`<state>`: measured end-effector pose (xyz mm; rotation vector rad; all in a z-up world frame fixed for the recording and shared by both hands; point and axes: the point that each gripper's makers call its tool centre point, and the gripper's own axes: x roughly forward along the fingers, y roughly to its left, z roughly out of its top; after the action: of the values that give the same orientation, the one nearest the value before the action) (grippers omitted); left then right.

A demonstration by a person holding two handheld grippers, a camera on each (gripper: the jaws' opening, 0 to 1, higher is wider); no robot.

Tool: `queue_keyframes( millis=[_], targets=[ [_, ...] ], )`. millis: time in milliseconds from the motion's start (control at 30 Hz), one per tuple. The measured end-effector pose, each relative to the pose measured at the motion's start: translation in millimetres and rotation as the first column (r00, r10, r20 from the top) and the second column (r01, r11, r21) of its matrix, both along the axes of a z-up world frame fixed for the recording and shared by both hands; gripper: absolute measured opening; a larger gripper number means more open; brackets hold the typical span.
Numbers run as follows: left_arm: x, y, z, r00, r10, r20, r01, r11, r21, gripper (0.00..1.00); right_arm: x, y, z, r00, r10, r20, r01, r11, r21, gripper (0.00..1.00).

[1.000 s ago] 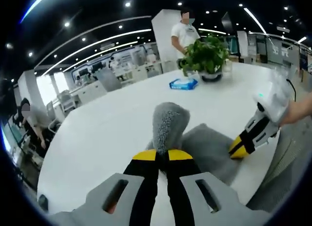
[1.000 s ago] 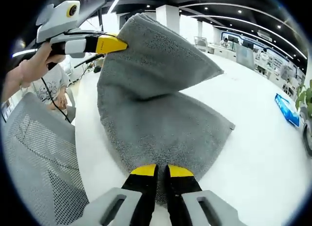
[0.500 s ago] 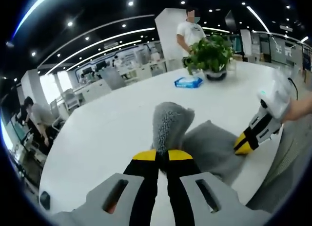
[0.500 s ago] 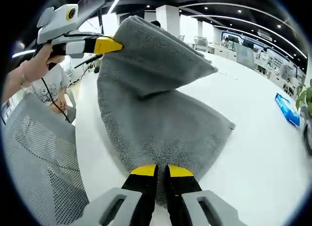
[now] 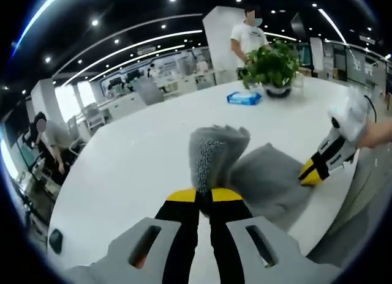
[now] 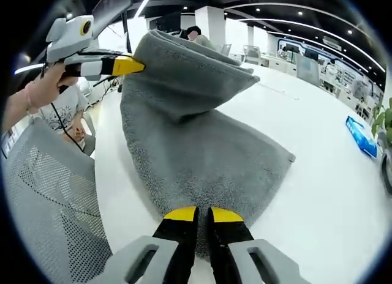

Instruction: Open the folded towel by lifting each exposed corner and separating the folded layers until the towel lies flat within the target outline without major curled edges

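Pinching grey towel (image 6: 196, 143) corner, left gripper (image 5: 204, 194) lifts it off white table (image 5: 135, 168); right gripper (image 6: 202, 214) clamps opposite corner near table edge.

I see the grey terry towel (image 6: 196, 155) partly opened, its pile looped and coarse. Just ahead of my right gripper (image 6: 204, 215) its near edge lies on the white surface, pinched between the closed jaws. From there the cloth rises up and to the left, to a raised corner clamped in my left gripper (image 6: 131, 66). Beyond that corner the upper layer folds over and droops rightward in a loose flap.
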<state>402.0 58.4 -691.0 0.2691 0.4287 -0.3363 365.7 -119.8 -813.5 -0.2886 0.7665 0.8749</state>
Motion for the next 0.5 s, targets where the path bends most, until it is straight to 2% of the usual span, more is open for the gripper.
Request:
queue_keyframes(
  millis=[500],
  targets=[
    [-8.2, 13.0, -7.7, 1.000, 0.023, -0.017, -0.023, 1.000, 0.010, 0.04, 1.0, -0.6, -0.8, 1.000, 0.003, 0.001, -0.003, 1.000, 0.000, 0.04]
  ],
)
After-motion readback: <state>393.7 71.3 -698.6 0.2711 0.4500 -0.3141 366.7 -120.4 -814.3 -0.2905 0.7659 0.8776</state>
